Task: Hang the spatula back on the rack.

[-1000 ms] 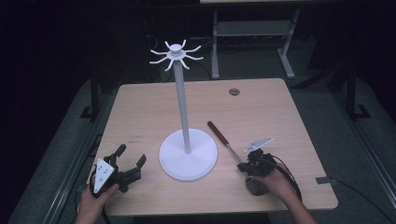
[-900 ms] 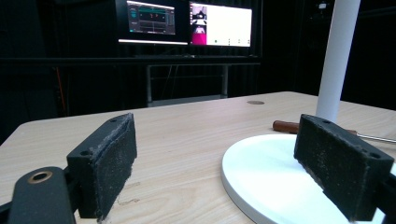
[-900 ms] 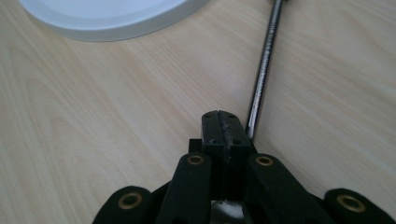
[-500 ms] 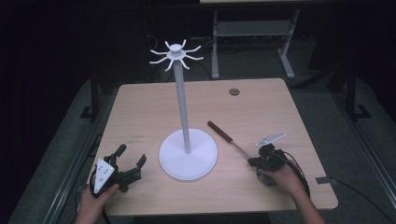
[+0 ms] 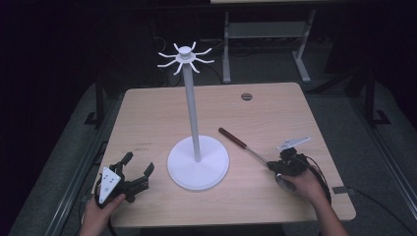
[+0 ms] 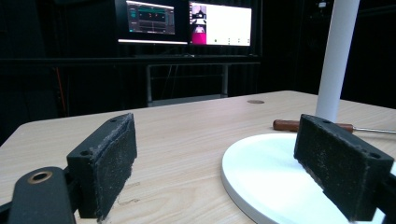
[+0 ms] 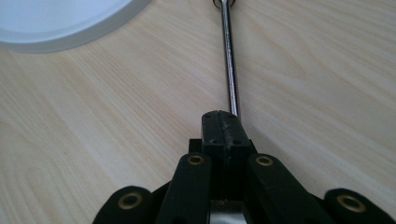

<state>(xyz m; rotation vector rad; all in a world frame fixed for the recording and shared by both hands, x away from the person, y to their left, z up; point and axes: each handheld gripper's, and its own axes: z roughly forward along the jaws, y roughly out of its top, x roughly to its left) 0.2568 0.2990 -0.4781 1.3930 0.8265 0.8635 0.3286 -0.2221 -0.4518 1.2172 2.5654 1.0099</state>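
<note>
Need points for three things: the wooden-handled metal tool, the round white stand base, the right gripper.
wooden-handled metal tool (image 5: 232,136), high view, on its brown handle.
round white stand base (image 5: 214,169), high view, on bare disc right of the pole.
right gripper (image 7: 223,122), right gripper view, at the shut jaw tips clamping the tool's metal shaft.

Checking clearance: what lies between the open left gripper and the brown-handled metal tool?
High view: the round white stand base sits between the left gripper and the brown-handled metal tool; otherwise bare wooden table.

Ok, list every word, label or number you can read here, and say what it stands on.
No text can be read.
Two monitors behind the table: on-screen text too small and blurred.
Faint dark marks on the tabletop near the left gripper: illegible.
</note>
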